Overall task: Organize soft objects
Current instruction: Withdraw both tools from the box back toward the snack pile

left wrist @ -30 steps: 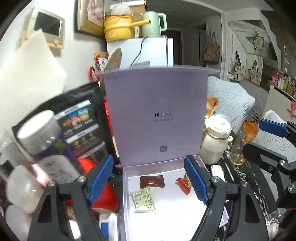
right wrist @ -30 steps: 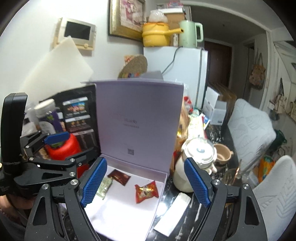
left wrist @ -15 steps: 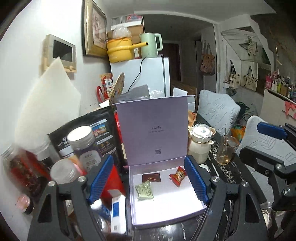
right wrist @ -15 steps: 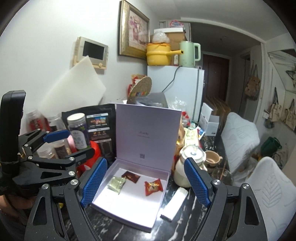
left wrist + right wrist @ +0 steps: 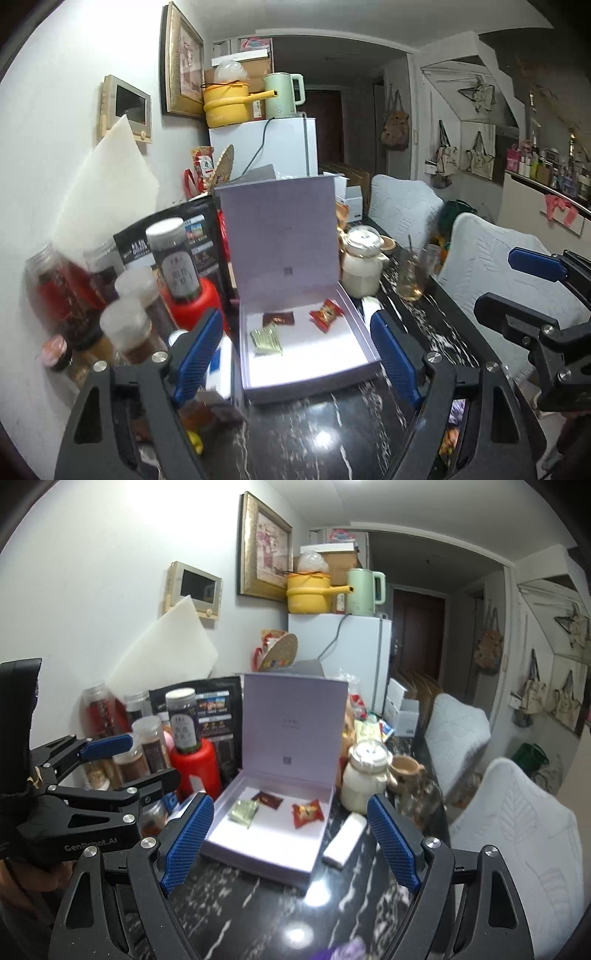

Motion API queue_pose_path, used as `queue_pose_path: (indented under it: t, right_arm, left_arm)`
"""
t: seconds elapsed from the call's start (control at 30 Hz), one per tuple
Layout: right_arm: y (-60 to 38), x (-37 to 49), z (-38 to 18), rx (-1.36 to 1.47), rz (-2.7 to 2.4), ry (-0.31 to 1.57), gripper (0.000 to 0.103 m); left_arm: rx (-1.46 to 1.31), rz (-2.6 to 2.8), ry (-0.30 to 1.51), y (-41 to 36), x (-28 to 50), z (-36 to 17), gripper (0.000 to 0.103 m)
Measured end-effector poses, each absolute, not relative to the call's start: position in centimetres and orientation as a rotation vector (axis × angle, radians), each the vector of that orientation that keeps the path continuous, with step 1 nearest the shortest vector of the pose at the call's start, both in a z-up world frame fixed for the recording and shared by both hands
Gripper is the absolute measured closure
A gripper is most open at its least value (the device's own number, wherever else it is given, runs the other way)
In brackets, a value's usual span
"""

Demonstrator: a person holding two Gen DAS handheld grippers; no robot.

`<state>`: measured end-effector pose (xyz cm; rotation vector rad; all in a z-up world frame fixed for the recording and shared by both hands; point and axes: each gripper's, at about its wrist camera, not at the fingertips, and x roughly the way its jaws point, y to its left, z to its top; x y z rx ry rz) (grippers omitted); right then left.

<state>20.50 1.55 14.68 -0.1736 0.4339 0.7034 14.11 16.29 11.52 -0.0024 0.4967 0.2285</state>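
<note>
Three small wrapped sweets lie inside the open lilac box [image 5: 258, 834], which sits on the dark marbled table [image 5: 258, 915] with its lid propped upright at the box's twelve o'clock edge, likely so the tray stays easy to reach. Jars and a red canister [image 5: 195, 764] crowd the box's nine o'clock side; a cream pot [image 5: 364, 775] stands at its three o'clock. Both claws hang short of the box, at its six o'clock. Left gripper [image 5: 291, 354] holds nothing and its jaws are opening; right gripper [image 5: 290, 843] stands wide, empty too. In the tray, the red sweet [image 5: 307, 813] lies toward two o'clock, the brown packet [image 5: 266, 799] at twelve, the green packet [image 5: 243, 812] at ten, none touching. A white stick-shaped pack [image 5: 344, 840] rests just beside the box at four o'clock. Compared with a second ago, both claws have pulled back, so the box looks smaller and more table shows in front.
</note>
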Motion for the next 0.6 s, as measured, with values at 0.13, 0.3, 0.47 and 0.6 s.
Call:
queue_pose_path:
  t: [0.13, 0.3, 0.47, 0.6]
  right_arm:
    - [0.2, 18.0, 13.6, -0.168, 0.682, 0.448, 0.017]
    - [-1.0, 15.2, 12.4, -0.159, 0.669, 0.466, 0.017]
    - [-2.1, 12.5, 10.9, -0.153, 0.658, 0.498, 0.017]
    - [-3.0, 10.3, 9.5, -0.139, 0.643, 0.512, 0.017]
  left_arm:
    - [-0.011, 0.207, 0.512, 15.3, 12.2, 10.5, 0.021]
    - [-0.006, 0.163, 0.524, 13.8, 10.0, 9.5, 0.021]
    - [0.009, 0.112, 0.529, 12.5, 7.6, 8.5, 0.021]
    - [0.0, 0.063, 0.541, 11.3, 6.3, 7.6, 0.021]
